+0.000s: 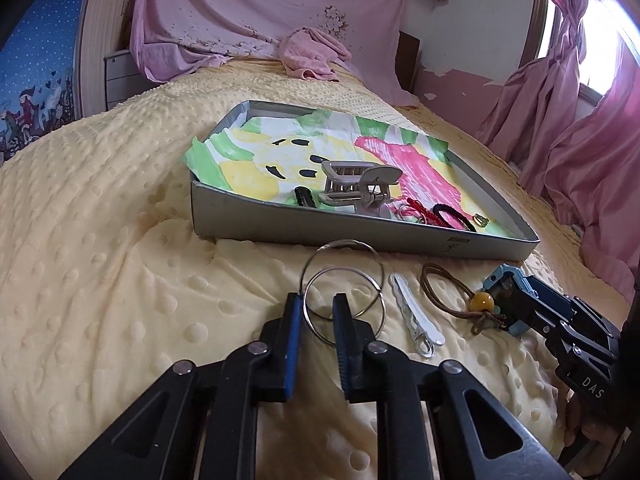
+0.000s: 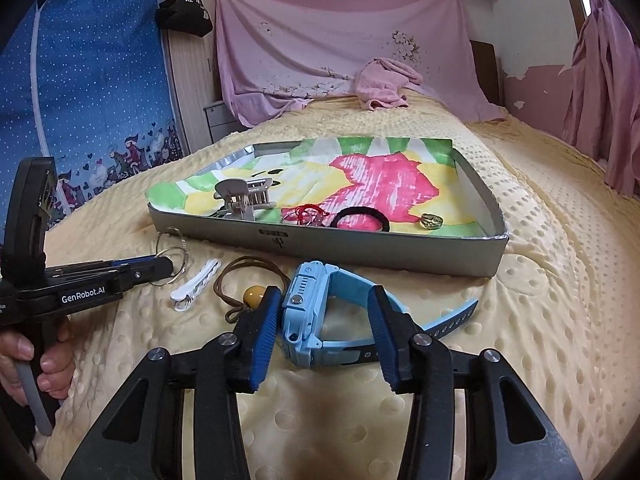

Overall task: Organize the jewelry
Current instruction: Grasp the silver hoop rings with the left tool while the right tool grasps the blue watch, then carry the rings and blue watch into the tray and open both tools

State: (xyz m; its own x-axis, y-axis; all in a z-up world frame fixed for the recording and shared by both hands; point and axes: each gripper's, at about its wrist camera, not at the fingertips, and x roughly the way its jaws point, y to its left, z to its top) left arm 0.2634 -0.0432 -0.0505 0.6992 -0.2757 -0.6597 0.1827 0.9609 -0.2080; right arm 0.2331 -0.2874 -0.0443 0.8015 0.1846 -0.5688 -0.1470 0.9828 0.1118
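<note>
on the yellow dotted bedspread (image 2: 540, 280), both claws apart: left (image 1: 316, 308) over rings (image 1: 340, 280); right (image 2: 322, 312) around watch (image 2: 316, 312).

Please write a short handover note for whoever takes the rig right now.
Left gripper: open, straddling the rim of the two rings on the bed.
Right gripper: open around the blue watch, not clamped.
Done, in the tray: claw clip, red cord, black hair tie, ring.
Left on the bed: rings, white clip, bead cord, watch.
</note>
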